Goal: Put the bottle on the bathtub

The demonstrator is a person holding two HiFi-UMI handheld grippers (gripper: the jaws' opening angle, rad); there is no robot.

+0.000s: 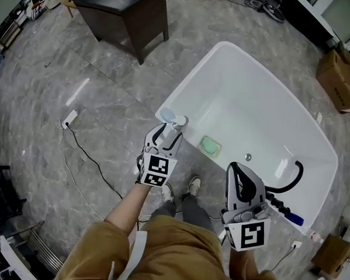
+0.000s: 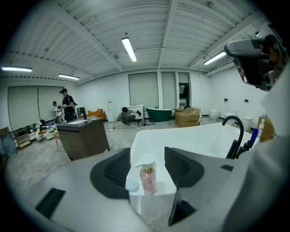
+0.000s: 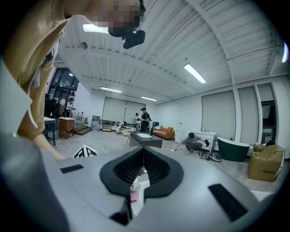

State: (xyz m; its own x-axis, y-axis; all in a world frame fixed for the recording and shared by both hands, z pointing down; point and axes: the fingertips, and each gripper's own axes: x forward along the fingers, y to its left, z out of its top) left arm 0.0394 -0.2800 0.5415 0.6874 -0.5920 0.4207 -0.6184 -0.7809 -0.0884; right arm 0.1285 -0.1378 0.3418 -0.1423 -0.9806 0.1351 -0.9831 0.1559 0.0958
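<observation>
Pink bottle (image 2: 148,179) upright on white bathtub (image 1: 248,86) rim, beyond spread left tongs (image 2: 147,157); right tongs (image 3: 143,152) pressed together.

A dark wooden desk (image 1: 124,16) stands at the top of the head view on the grey marble floor (image 1: 37,85). At left lies a white power strip (image 1: 70,118), its black cable (image 1: 96,164) trailing downward. A cardboard box (image 1: 338,78) sits at the right edge. A black faucet (image 1: 291,180) curves at lower right, and a green pad (image 1: 210,146) lies near centre.

Glossy white bathtub (image 1: 261,102), seemingly plastic bottle (image 2: 147,179)
</observation>
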